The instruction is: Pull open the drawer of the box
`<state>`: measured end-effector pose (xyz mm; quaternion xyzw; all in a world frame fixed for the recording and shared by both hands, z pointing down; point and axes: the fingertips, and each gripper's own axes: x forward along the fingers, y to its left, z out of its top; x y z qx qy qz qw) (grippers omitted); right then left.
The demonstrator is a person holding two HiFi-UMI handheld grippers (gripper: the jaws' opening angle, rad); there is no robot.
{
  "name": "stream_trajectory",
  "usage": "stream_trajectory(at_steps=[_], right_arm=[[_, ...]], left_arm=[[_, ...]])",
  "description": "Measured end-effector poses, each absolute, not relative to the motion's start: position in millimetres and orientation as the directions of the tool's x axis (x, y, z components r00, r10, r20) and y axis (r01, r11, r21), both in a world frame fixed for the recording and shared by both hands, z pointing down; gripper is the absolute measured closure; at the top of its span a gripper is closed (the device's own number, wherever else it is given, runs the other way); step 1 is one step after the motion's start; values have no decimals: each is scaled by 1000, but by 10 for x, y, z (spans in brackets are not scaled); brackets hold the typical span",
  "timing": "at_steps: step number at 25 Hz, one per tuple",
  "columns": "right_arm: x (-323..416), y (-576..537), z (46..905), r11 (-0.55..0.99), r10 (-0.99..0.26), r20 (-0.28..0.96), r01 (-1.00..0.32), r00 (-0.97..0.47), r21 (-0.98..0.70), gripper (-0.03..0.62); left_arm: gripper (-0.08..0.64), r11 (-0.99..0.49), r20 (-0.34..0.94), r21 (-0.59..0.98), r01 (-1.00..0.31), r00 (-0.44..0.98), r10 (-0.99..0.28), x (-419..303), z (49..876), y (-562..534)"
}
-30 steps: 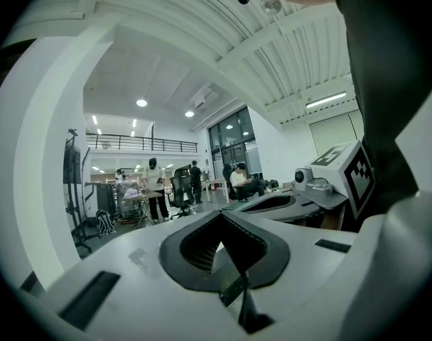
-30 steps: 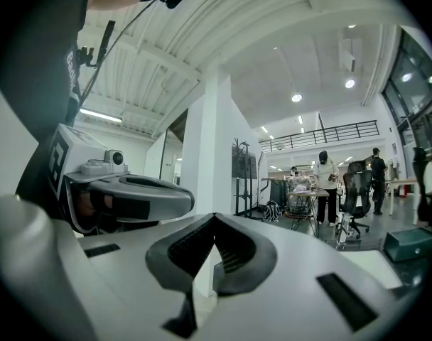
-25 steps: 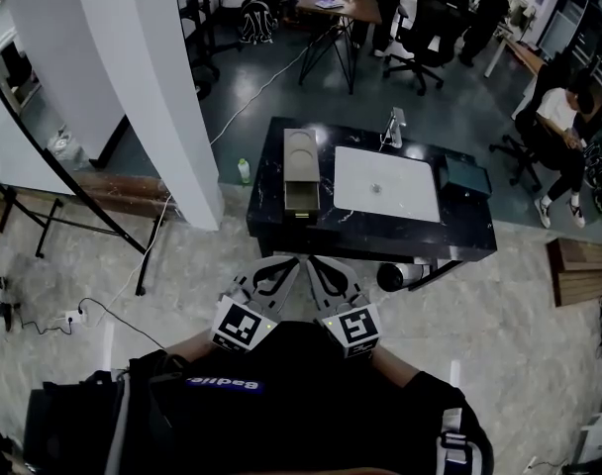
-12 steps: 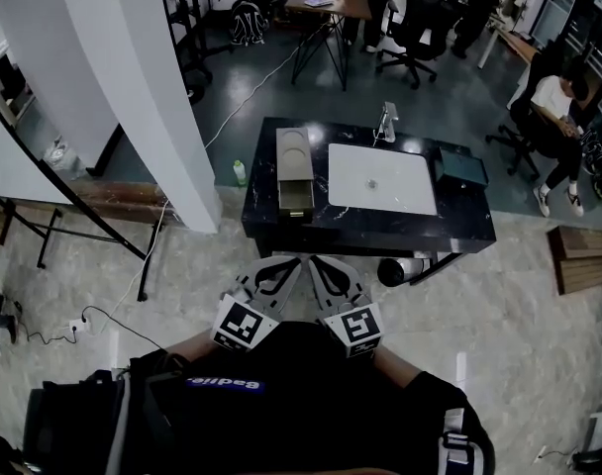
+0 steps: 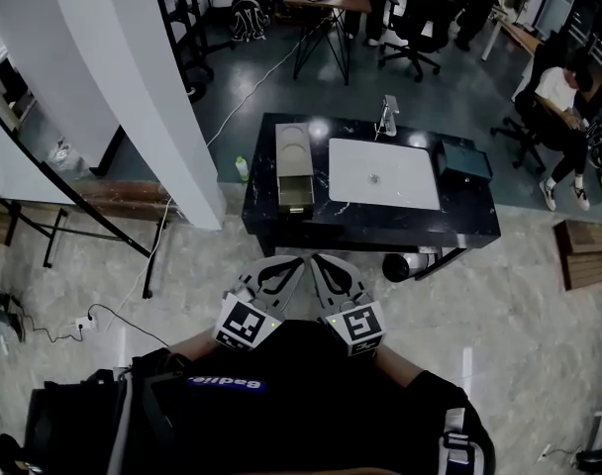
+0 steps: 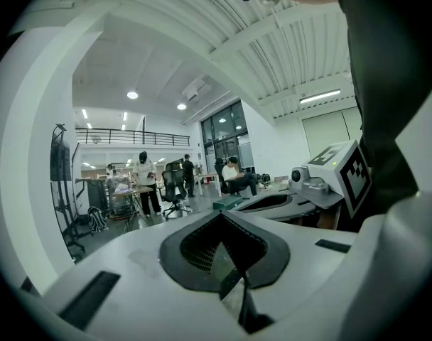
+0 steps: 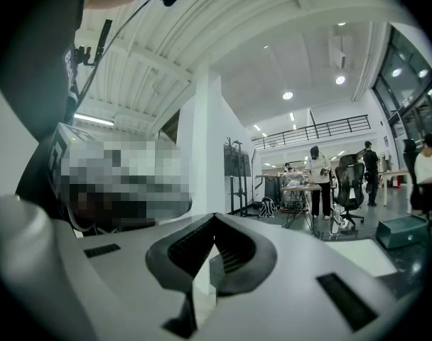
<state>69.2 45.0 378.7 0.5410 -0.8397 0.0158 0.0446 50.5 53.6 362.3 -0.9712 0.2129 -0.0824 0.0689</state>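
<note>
A long tan box (image 5: 294,154) lies on the left end of a black table (image 5: 370,224), far ahead of me in the head view. Its near part (image 5: 295,194) looks like a drawer, standing out a little towards me with a dark inside. Both grippers are held close to my body, well short of the table. The left gripper (image 5: 297,262) and the right gripper (image 5: 318,261) point forward with their tips side by side. The left gripper (image 6: 223,226) has its jaws together with nothing between them, and so does the right gripper (image 7: 214,222).
A white mat (image 5: 384,174) covers the table's middle, with a dark green case (image 5: 464,158) at its right end and a small stand (image 5: 388,117) at the back. A white pillar (image 5: 133,87) rises at left. A black cylinder (image 5: 405,263) lies under the table. People and chairs are beyond.
The head view has shifted slightly, so the table sits a little lower in the picture. Both grippers stay shut in the same place by my body.
</note>
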Motion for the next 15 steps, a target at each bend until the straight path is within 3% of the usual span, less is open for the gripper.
stream_trajectory(at_steps=[11, 15], right_arm=[[700, 356, 3759, 488, -873, 23, -873, -487, 8, 592], [681, 350, 3781, 522, -851, 52, -853, -522, -22, 592]], left_arm=[[558, -863, 148, -173, -475, 854, -499, 487, 3642, 476], [558, -841, 156, -175, -512, 829, -537, 477, 3661, 466]])
